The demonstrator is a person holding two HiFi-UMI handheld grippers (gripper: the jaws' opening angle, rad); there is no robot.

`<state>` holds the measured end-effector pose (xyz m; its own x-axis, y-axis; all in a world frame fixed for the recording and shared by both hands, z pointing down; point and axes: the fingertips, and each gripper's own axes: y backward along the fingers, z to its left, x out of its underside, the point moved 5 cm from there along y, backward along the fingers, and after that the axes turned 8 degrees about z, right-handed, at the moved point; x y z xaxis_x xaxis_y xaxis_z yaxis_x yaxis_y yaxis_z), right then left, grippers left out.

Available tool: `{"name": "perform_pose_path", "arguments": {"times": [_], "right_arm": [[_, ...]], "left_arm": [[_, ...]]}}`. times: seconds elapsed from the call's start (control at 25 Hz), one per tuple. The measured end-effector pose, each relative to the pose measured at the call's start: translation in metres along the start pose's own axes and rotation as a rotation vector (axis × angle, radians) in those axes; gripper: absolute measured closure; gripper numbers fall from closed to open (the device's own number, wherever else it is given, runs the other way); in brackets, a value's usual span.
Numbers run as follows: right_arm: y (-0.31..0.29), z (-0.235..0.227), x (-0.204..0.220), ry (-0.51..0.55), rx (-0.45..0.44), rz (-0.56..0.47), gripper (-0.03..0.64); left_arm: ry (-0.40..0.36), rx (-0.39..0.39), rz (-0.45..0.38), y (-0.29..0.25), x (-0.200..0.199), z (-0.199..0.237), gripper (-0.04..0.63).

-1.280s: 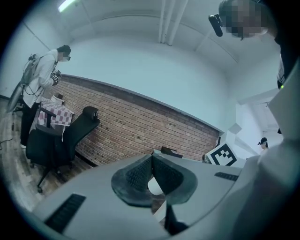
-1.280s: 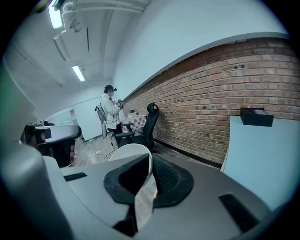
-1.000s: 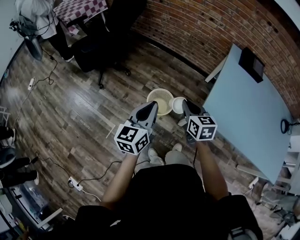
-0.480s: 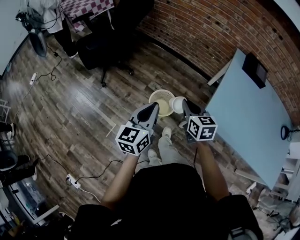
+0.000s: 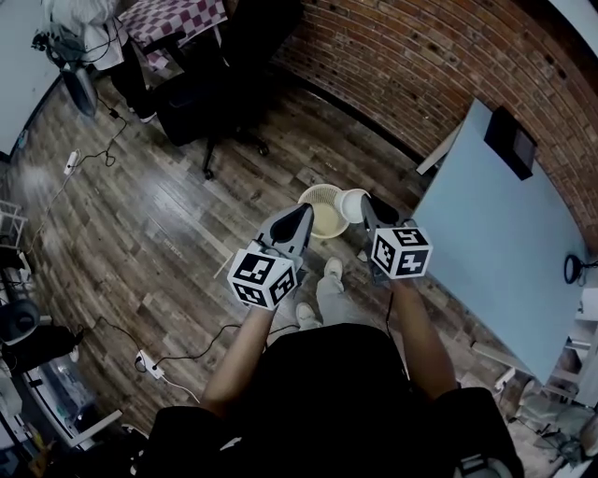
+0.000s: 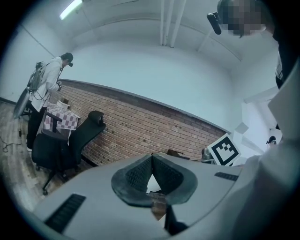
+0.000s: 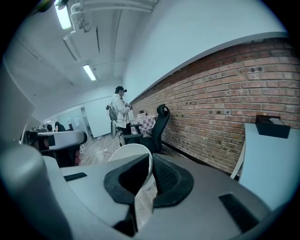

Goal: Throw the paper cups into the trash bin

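In the head view my right gripper (image 5: 367,207) is shut on the rim of a white paper cup (image 5: 353,205), held beside and just over the edge of the cream mesh trash bin (image 5: 320,209) on the floor. The right gripper view shows the cup's white wall (image 7: 133,152) pinched between the two dark pads (image 7: 166,173). My left gripper (image 5: 302,218) hovers at the bin's near left edge, its jaws together at the tips with nothing between them. The left gripper view looks past the closed jaws at a brick wall.
A pale blue table (image 5: 500,224) stands to the right with a black box (image 5: 509,142) on it. A black office chair (image 5: 210,98) and a checked table (image 5: 168,17) are at the back left. Cables and a power strip (image 5: 147,362) lie on the wooden floor. A person (image 7: 121,110) stands farther off.
Both grippers and the cup keep their place near the bin. My feet have shifted on the floor and the view has drifted slightly.
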<state>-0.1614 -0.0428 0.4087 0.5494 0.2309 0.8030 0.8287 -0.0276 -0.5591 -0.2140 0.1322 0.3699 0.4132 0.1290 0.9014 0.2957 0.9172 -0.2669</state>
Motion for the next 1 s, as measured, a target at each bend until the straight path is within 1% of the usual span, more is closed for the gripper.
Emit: {"name": "perform_pose_path", "arguments": {"times": [0.16,0.4,0.72,0.88,1.0], "right_arm": [[-0.007,-0.015,-0.006,-0.009,-0.003,-0.002,0.589],[-0.02,-0.035,-0.017,-0.008,0.012,0.001,0.589],[-0.043,-0.064,-0.033,-0.016,0.002,0.008,0.589],[-0.056,-0.083,-0.04,-0.017,0.001,0.008,0.589],[-0.066,-0.097,-0.046,-0.027,-0.001,0.002,0.589]], "left_arm": [[-0.013,0.003,0.014,-0.018,-0.003,0.0,0.586],[-0.012,0.006,0.029,-0.043,-0.007,0.005,0.586],[0.008,-0.002,0.034,-0.079,-0.015,0.019,0.586],[-0.012,0.003,0.039,-0.098,-0.019,0.023,0.586],[-0.008,-0.004,0.038,-0.112,-0.024,0.03,0.586]]}}
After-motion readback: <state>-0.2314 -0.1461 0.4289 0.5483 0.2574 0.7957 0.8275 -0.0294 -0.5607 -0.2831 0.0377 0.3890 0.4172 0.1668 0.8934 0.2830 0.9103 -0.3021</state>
